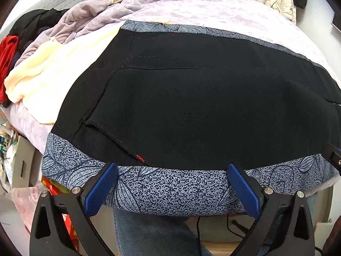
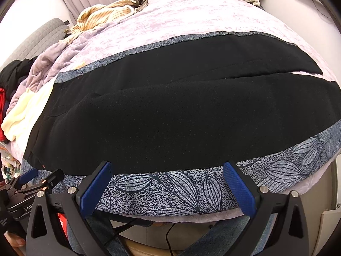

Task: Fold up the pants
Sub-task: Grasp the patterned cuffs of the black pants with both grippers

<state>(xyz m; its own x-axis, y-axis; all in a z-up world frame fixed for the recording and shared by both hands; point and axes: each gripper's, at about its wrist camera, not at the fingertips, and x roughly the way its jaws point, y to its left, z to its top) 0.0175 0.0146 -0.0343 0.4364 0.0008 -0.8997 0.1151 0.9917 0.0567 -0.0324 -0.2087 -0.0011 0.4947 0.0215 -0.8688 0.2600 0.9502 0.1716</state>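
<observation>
The pants (image 2: pixel 170 111) lie flat, long axis along the bed's (image 2: pixel 202 17) near edge. Both tools, left (image 1: pixel 170 183) and right (image 2: pixel 168 183), hang wide open and empty just before it, the left probably nearer the waist.

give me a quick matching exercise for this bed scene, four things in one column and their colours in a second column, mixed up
Things:
1. pants
2. mat under the pants
3. striped garment at the far end of the bed
4. puffy jacket hanging at the back right

Colours:
A. tan with pale stripes
B. black
C. off-white
D. blue-grey with a leaf print

Pairs: 1-B, 2-D, 3-A, 4-C

Both the left gripper and the right gripper are open at the near edge of the mat, holding nothing.
</observation>
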